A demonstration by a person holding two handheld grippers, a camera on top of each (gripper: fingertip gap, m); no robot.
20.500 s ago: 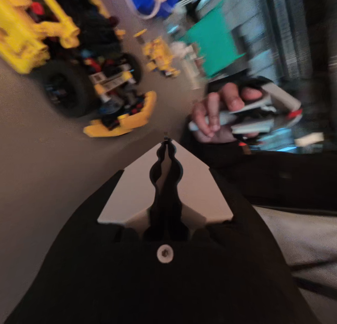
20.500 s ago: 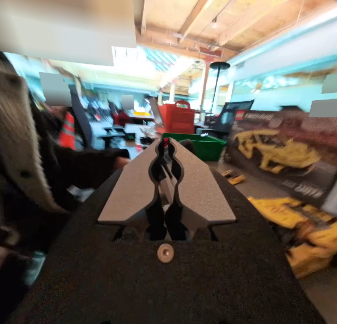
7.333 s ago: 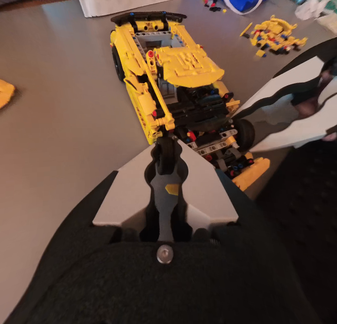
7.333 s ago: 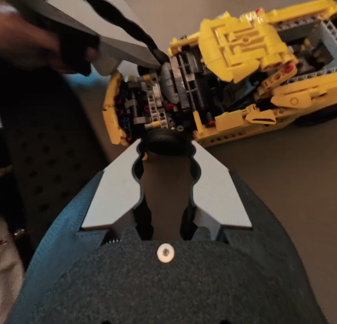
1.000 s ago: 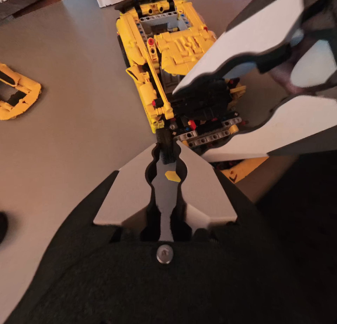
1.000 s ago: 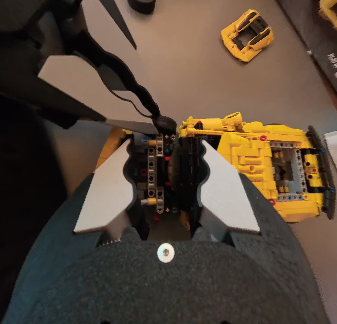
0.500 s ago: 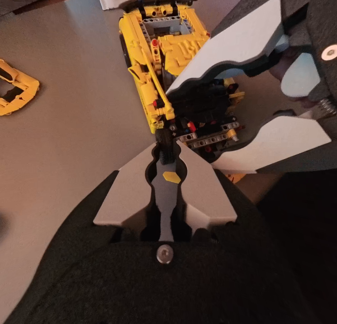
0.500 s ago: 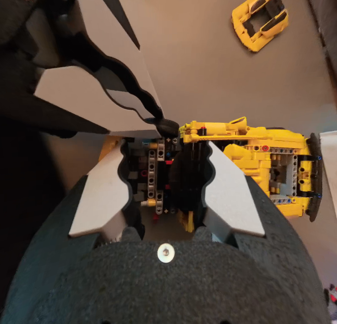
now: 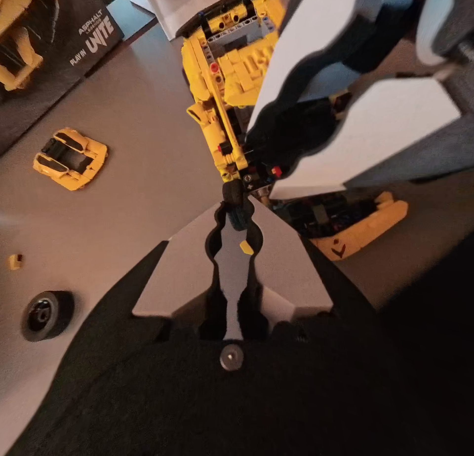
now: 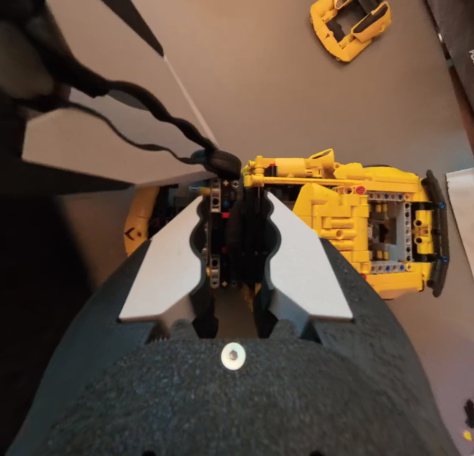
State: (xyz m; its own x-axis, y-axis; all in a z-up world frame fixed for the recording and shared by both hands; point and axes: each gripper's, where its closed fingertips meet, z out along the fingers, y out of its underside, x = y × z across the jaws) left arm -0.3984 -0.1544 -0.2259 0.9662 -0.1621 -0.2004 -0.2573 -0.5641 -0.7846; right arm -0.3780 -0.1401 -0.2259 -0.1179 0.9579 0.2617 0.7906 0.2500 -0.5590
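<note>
Both wrist views close above, sharing yellow car (image 9: 230, 66)

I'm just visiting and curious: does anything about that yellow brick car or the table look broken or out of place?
Yes. The car lacks its hood, so its dark front frame is bare. A yellow body panel and a spare wheel lie loose on the table. The left gripper pinches the car's front wheel.

One car (image 9: 225, 66), two wheels (image 9: 47, 315) (image 9: 234, 194), two claws (image 9: 234, 205) (image 10: 233, 197).

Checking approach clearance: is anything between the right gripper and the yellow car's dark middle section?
Nothing visible. The open right gripper straddles the car at its dark middle; the left gripper grips the wheel beside it, outside that gap.
</note>
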